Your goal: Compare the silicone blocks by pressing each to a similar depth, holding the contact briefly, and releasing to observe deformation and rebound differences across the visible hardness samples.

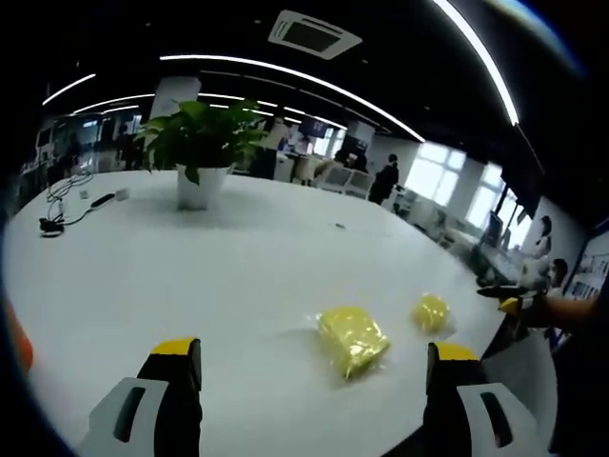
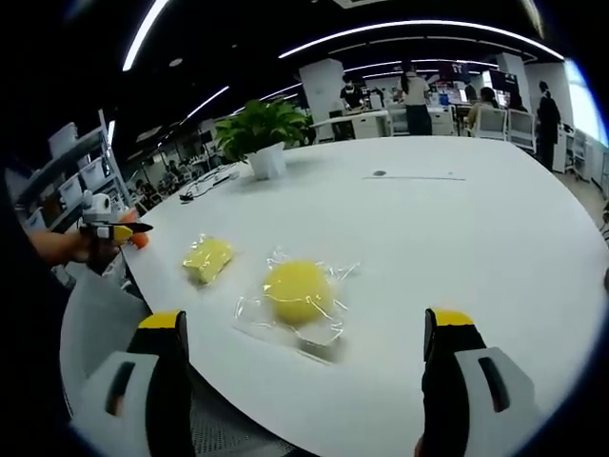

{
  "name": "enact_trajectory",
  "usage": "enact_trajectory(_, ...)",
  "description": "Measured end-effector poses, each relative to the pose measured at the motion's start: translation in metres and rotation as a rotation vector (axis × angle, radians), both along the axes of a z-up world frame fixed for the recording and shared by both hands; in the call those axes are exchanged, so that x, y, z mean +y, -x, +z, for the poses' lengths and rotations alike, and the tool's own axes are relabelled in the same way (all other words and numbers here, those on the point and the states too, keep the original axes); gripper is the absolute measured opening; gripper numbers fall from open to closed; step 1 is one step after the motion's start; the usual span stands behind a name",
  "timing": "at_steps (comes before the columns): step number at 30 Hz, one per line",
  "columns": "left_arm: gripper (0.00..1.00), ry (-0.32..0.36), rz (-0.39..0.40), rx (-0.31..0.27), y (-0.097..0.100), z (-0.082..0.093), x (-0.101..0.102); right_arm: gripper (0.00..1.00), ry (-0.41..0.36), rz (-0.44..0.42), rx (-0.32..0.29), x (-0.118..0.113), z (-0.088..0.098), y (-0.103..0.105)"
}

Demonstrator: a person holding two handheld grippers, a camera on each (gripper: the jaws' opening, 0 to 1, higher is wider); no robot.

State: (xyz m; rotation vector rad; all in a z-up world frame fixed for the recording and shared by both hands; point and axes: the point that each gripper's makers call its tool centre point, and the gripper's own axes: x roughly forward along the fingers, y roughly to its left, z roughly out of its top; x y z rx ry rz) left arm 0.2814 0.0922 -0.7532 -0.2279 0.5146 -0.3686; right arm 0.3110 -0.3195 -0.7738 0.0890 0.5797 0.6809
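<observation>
Two yellow silicone blocks in clear wrap lie on the white table (image 1: 190, 276) near its edge. In the left gripper view the squarish block (image 1: 352, 340) is just ahead between my open jaws, and the smaller round block (image 1: 430, 311) lies to its right. My left gripper (image 1: 314, 350) hovers above the table, touching nothing. In the right gripper view the round block (image 2: 298, 292) sits ahead of my open right gripper (image 2: 304, 322), with the squarish block (image 2: 207, 258) further left. Each gripper appears small in the other's view, held by a hand: the left gripper (image 2: 119, 229) and the right gripper (image 1: 509, 304).
A potted green plant (image 1: 202, 152) stands at the far side of the table, also seen as the plant (image 2: 266, 133). Black cables (image 1: 67, 205) lie at the far left. The table edge (image 2: 238, 381) runs close below the blocks. People and desks fill the office behind.
</observation>
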Motion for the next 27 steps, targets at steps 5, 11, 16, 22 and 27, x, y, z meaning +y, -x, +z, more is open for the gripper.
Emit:
enact_trajectory(5, 1.0, 0.013, 0.01, 0.008, -0.002, 0.0, 0.007, 0.97, 0.009, 0.003, -0.013, -0.002, 0.005, -0.002)
enact_trajectory(11, 1.0, 0.004, -0.012, 0.022, -0.007, -0.003, 0.007, 0.97, 0.012, -0.016, -0.038, -0.008, 0.013, -0.006)
enact_trajectory(16, 1.0, 0.006, -0.04, 0.015, -0.007, 0.002, -0.003, 0.97, 0.044, 0.01, -0.065, -0.01, 0.011, -0.007)
enact_trajectory(22, 1.0, 0.014, -0.054, 0.029, -0.013, 0.003, -0.006, 0.97, 0.012, -0.023, -0.069, -0.014, 0.017, -0.004)
enact_trajectory(27, 1.0, 0.037, -0.056, 0.073, -0.022, -0.001, -0.014, 0.97, 0.02, 0.0, -0.057, -0.013, 0.012, 0.001)
